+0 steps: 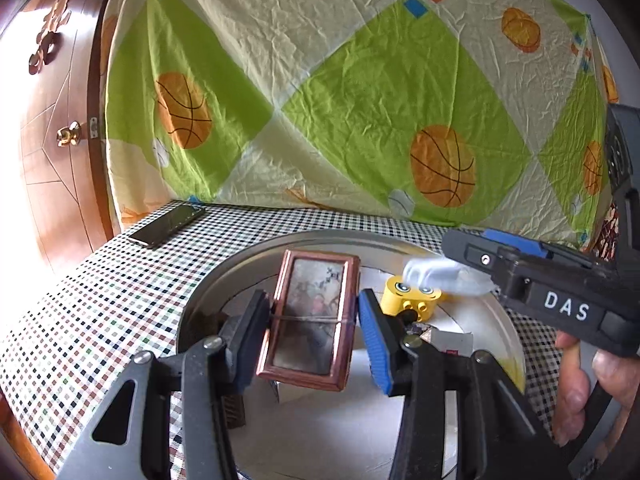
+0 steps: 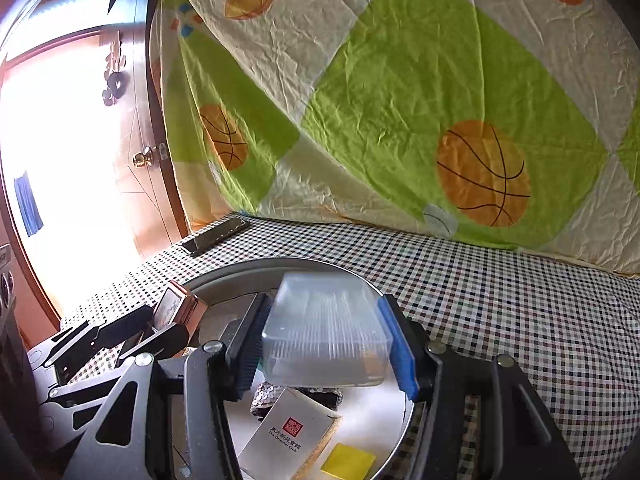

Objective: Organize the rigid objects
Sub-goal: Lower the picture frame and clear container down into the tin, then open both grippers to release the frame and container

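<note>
1. Nearest the lens, the left tool [image 1: 314, 322] is clamped partway shut across the sides of a small copper-framed rectangular box with a picture lid [image 1: 310, 318], held above the round silver metal tray [image 1: 224, 276] on the checked tabletop [image 1: 104, 280].
2. Lowering it flat onto bare tray floor, clear of the yellow toy block with eyes [image 1: 410, 298], looks wise.
3. Rightward, the right tool [image 2: 322, 344] grips a clear ribbed plastic case [image 2: 326, 338] by its long sides, over the white card box with a red seal [image 2: 286, 434] in the tray.
4. Keep both tools apart while setting down.
</note>
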`<act>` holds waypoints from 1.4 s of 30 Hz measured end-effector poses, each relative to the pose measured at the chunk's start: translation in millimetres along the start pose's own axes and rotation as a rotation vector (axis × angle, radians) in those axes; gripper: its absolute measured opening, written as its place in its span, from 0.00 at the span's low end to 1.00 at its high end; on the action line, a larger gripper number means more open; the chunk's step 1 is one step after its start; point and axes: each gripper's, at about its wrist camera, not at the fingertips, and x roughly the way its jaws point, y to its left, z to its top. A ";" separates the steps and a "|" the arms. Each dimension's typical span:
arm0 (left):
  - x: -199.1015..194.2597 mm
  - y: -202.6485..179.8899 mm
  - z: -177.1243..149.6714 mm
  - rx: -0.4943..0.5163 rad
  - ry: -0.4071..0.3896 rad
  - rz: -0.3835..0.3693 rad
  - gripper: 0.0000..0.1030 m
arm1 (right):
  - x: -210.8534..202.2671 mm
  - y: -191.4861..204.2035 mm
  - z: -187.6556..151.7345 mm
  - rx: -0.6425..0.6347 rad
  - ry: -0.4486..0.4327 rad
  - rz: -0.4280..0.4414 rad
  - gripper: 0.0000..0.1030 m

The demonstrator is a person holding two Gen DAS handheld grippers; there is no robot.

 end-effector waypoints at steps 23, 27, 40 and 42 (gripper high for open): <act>16.9 -6.3 -5.4 0.036 0.082 0.008 0.67 | 5.0 13.1 -7.0 -0.063 0.005 -0.027 0.56; 12.4 -8.1 -4.8 0.050 0.067 0.018 0.75 | 3.1 12.2 -7.6 -0.059 -0.004 -0.018 0.67; -15.8 3.7 5.5 0.018 0.009 0.077 0.99 | -27.5 0.3 -4.8 0.002 -0.065 -0.076 0.88; -18.4 6.7 5.4 0.011 0.016 0.084 0.99 | -33.7 0.5 -6.1 0.004 -0.071 -0.073 0.88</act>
